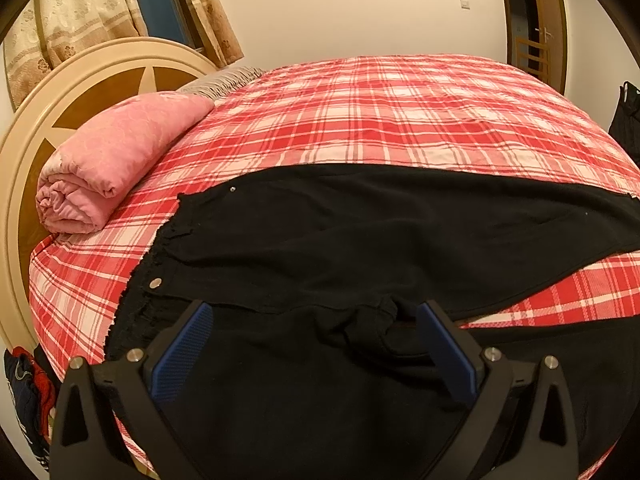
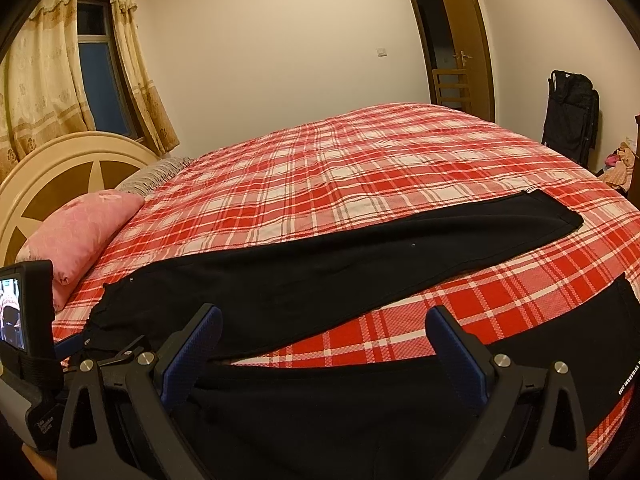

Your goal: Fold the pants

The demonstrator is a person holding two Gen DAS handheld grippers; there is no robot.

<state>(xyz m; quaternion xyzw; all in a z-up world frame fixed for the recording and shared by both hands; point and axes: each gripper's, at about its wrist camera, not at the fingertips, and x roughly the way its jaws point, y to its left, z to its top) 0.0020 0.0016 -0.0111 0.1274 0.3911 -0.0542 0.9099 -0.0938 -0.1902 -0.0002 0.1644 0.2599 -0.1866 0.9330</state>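
Observation:
Black pants (image 1: 360, 236) lie spread on the red plaid bed (image 1: 360, 112), waistband with a metal button (image 1: 156, 281) to the left, legs running right. My left gripper (image 1: 314, 320) is open just above the crotch area, touching nothing. In the right wrist view the far leg (image 2: 360, 268) stretches to the right and the near leg (image 2: 360, 400) lies under my right gripper (image 2: 324, 326), which is open and empty above the gap between the legs. The left gripper's body (image 2: 28, 320) shows at the left edge.
A rolled pink quilt (image 1: 108, 168) lies by the round headboard (image 1: 60, 92) at the left. Curtains (image 2: 36, 76) hang behind. A door (image 2: 460, 40) and a black bag (image 2: 570, 116) stand at the far right. Clothes (image 1: 28, 392) hang off the bed's left edge.

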